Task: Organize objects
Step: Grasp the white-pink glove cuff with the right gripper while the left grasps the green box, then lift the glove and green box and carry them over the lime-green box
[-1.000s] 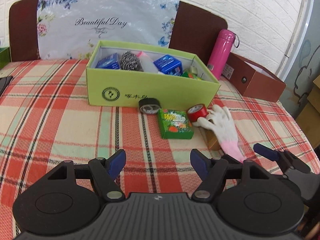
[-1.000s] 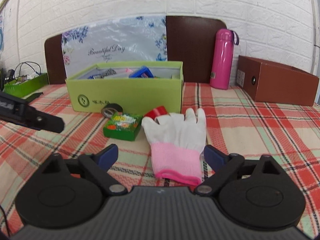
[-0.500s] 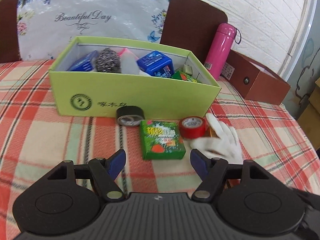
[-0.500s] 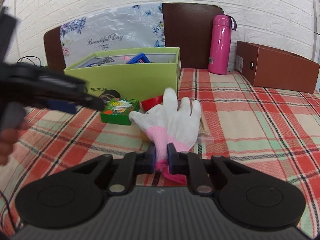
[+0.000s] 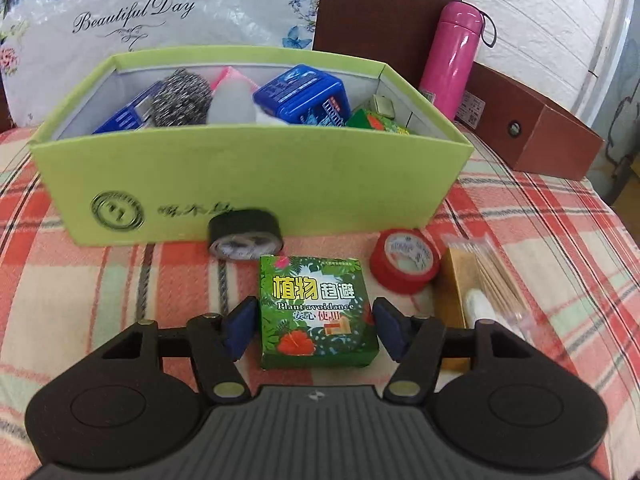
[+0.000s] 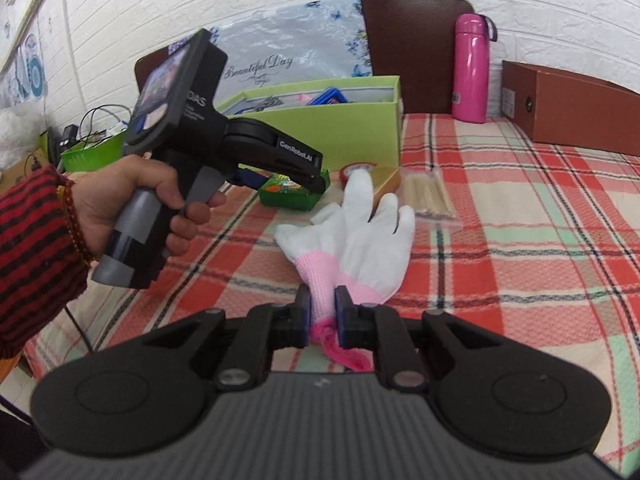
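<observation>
Small green box (image 5: 318,312) on the checked cloth (image 5: 100,280), just before the big green box (image 5: 248,176), lying between the closing jaws of the left gripper (image 5: 312,330), pads not yet touching. Best squared on its sides before lifting. Right gripper (image 6: 323,311) pinches the pink cuff of the white glove (image 6: 360,236), which lies flat nearby.

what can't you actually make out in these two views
- Bottom of the green box, left wrist view: its front wall and the piled items hide it.
- Tan packet beside the red tape, left wrist view: the toothpick bag and the left gripper, jaws closing around the small plant-print box, cover it.
- Glove cuff end, right wrist view: pinched inside the right gripper.
- Black tape, left wrist view: blurred.
</observation>
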A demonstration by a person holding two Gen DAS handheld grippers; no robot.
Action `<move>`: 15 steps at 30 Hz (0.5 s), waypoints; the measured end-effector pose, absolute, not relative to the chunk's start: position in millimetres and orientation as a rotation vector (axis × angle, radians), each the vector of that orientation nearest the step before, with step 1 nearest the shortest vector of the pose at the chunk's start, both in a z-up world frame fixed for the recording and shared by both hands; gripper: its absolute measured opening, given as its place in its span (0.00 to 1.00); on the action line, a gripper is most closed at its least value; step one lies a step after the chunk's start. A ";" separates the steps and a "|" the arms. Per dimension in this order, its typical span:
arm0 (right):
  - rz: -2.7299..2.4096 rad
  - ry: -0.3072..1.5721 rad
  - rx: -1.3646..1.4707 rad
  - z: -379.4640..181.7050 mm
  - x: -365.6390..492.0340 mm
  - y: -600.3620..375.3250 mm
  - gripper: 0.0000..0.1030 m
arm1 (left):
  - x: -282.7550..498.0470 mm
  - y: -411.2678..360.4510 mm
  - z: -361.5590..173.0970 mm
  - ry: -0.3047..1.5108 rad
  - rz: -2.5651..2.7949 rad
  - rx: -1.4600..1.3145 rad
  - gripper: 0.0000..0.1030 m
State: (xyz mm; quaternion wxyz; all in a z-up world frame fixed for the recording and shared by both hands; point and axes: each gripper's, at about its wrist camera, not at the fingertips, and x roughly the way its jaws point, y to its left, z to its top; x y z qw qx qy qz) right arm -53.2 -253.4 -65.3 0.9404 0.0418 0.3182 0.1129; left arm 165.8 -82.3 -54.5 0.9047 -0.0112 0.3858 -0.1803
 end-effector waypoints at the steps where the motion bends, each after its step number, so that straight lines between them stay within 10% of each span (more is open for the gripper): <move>1: 0.244 0.656 0.079 -66.1 -53.4 -250.0 0.12 | 159.1 -77.5 -53.9 0.802 -0.373 -0.013 0.63; 7: 0.329 0.694 0.042 -70.1 -60.8 -232.5 0.15 | 97.6 -41.4 -50.2 0.835 -0.389 0.009 0.63; 11: 0.337 0.683 0.030 -68.7 -67.1 -227.4 0.58 | 66.7 -25.2 -49.9 0.840 -0.373 0.026 0.66; 15: 0.259 0.656 0.075 -65.7 -57.6 -234.8 0.69 | 66.8 -21.5 -53.1 0.839 -0.353 0.018 0.72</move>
